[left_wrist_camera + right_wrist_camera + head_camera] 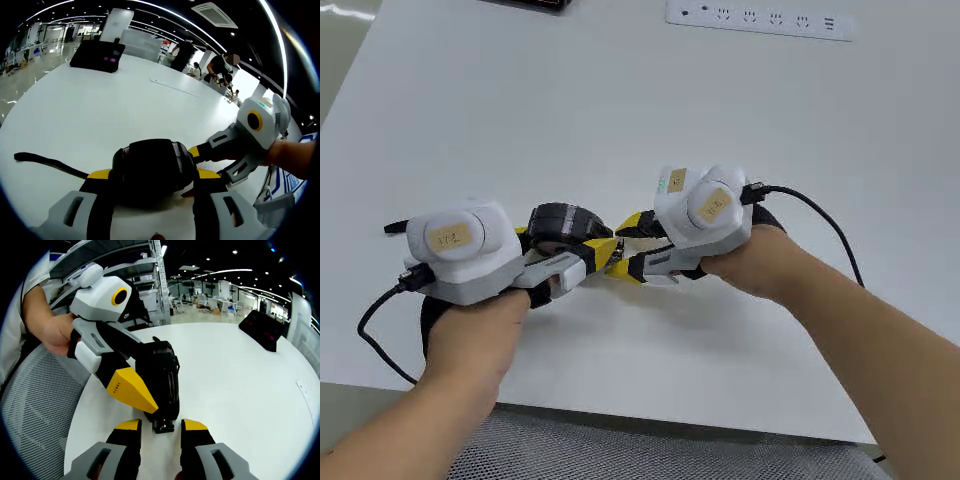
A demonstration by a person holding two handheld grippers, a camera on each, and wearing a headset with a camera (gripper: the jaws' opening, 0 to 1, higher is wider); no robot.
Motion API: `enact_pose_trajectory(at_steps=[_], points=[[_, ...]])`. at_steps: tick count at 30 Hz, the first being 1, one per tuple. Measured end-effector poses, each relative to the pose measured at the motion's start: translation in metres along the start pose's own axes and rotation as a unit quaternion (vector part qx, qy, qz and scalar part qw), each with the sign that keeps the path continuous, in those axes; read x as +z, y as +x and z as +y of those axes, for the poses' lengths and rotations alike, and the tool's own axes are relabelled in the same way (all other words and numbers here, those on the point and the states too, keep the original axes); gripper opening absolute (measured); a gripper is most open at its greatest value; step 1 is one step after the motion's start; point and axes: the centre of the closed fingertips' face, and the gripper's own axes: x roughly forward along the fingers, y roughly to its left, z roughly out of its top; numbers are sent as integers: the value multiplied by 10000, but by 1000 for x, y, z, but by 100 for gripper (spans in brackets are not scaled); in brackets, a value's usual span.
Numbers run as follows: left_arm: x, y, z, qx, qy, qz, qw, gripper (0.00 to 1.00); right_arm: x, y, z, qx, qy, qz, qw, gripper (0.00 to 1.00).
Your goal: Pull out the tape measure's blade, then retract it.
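A black tape measure is held just above the white table, and my left gripper is shut on its case. In the left gripper view the case sits tight between my yellow-tipped fingers, and its black wrist strap trails left on the table. My right gripper comes in from the right, open. In the right gripper view its fingertips stand on either side of the blade's end tab, apart from it. The blade is inside the case.
A white power strip lies at the table's far edge, and a black device rests at the far left. A mesh chair is beside the near edge. Cables trail from both grippers. People work in the background.
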Motion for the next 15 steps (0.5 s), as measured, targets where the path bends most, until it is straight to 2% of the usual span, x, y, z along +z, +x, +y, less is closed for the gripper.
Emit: enact_pose_trajectory(at_steps=[10, 15], points=[[3, -5, -5, -146, 362, 43, 9992, 64, 6, -17, 2, -174, 59, -138, 9997, 37], [7, -11, -10, -285, 501, 31, 9983, 67, 5, -28, 5, -326, 80, -183, 9993, 48]])
